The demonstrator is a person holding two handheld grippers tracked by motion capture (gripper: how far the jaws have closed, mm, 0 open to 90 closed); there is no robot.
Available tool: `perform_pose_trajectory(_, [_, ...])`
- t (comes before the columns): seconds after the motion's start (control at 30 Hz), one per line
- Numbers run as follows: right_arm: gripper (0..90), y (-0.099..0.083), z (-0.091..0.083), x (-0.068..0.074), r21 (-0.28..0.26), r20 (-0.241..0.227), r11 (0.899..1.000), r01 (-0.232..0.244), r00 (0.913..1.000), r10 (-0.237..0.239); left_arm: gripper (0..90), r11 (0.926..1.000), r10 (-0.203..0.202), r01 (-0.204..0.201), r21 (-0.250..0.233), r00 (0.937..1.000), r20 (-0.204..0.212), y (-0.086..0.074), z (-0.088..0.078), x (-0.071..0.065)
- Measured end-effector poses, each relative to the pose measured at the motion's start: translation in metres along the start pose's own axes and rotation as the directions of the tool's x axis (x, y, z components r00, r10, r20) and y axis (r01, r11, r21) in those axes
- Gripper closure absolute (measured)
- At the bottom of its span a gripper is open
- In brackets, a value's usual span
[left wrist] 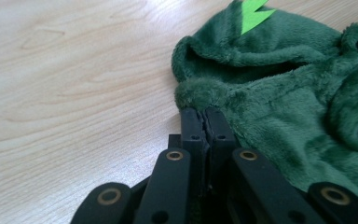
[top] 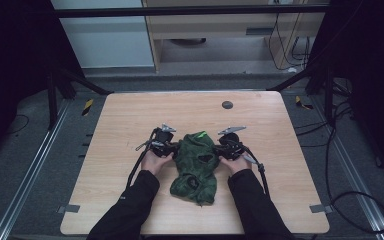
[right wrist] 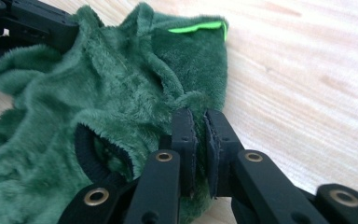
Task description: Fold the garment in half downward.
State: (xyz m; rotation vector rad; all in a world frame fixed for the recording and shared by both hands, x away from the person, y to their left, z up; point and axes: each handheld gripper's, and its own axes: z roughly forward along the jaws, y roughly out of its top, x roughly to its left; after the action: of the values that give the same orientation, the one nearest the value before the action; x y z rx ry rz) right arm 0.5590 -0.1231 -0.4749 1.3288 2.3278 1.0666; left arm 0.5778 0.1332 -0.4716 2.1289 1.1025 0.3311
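Lying crumpled, green garment (top: 196,165) on wooden table (top: 120,125)

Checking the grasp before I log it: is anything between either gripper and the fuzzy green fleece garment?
Nothing visible. The left gripper is shut on the fuzzy green fleece garment at its left edge; the right gripper meets its right edge, jaws slightly parted.

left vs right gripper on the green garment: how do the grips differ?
The left gripper has its fingers pressed together on a thin edge of the green garment; the right gripper keeps a small gap between its fingers, with fabric in it. Left grips the garment's left side, right its right. Both are low over the table.
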Motion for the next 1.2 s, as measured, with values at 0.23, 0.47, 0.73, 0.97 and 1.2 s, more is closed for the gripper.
perform_pose_trajectory(0.23, [83.7,0.006,-0.012,0.005,-0.047,-0.006,0.999,0.021,0.9998,-0.021,88.3,0.9990,0.023,-0.022,-0.039,0.9997,0.008,0.004,-0.020,-0.005])
perform_pose_trajectory(0.47, [83.7,0.011,-0.022,0.012,-0.080,-0.011,0.996,0.048,0.9987,-0.049,88.3,0.9975,0.034,-0.032,-0.062,0.9992,0.023,0.004,-0.037,-0.006])
perform_pose_trajectory(0.73, [83.8,0.014,-0.030,0.018,-0.107,-0.025,0.991,0.076,0.9965,-0.079,88.3,0.9954,0.048,-0.044,-0.086,0.9982,0.036,0.001,-0.050,-0.011])
perform_pose_trajectory(0.97, [83.9,0.014,-0.038,0.021,-0.122,-0.029,0.988,0.095,0.9946,-0.099,88.3,0.9938,0.061,-0.057,-0.095,0.9970,0.046,-0.002,-0.058,-0.017])
perform_pose_trajectory(1.2, [84.0,0.011,-0.047,0.024,-0.140,-0.045,0.985,0.102,0.9930,-0.109,88.4,0.9922,0.079,-0.074,-0.101,0.9954,0.054,-0.006,-0.067,-0.024])
